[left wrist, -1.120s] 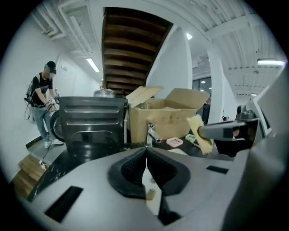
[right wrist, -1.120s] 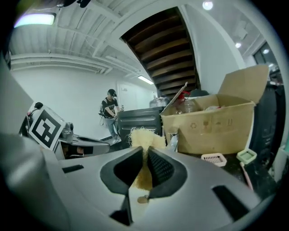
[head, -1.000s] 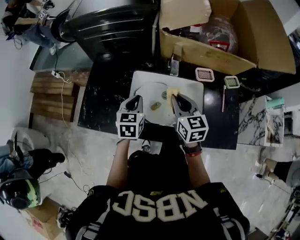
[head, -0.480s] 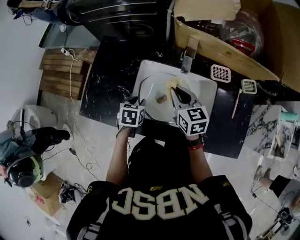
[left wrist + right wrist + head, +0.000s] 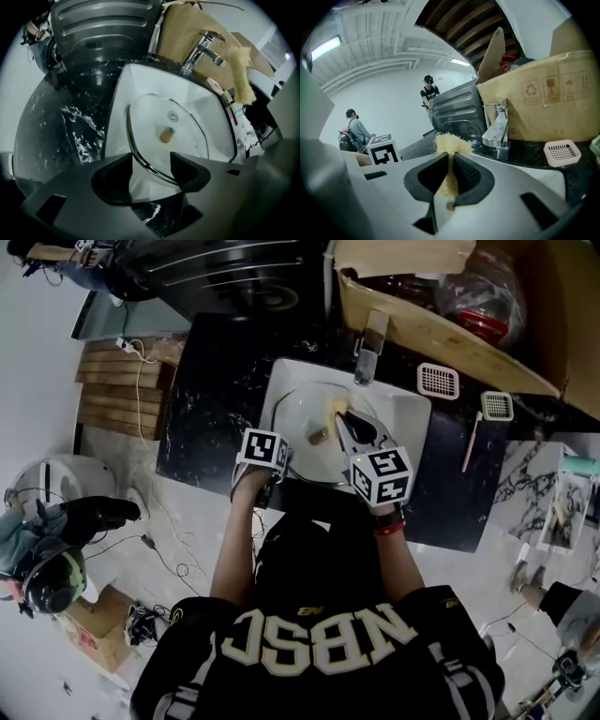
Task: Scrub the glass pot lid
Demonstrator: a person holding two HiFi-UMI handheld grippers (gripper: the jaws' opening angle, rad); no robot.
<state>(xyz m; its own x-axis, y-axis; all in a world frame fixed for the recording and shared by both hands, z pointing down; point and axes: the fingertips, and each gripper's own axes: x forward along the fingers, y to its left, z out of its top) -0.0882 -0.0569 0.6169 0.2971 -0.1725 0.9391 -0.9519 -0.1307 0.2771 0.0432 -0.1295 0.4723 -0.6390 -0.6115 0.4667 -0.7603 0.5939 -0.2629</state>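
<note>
Inside the white square sink [image 5: 136, 82], the near edge of the round steel-rimmed glass pot lid [image 5: 150, 119] runs between the just-opened, wide-apart jaws of the left gripper [image 5: 151, 159]. The right gripper [image 5: 451, 158] pinches a yellow fibrous scrubber [image 5: 449, 143].

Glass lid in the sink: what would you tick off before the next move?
1. Glass lid rests in the white sink, knob up: ok.
2. Left gripper open, its jaws having just been opening, the lid's rim between them: ok.
3. Left gripper clamped on that rim: not ok, no grip yet.
4. Right gripper shut on the yellow scrubber: ok.
5. Scrubber against the glass: not ok, it looks held clear of it.
</note>
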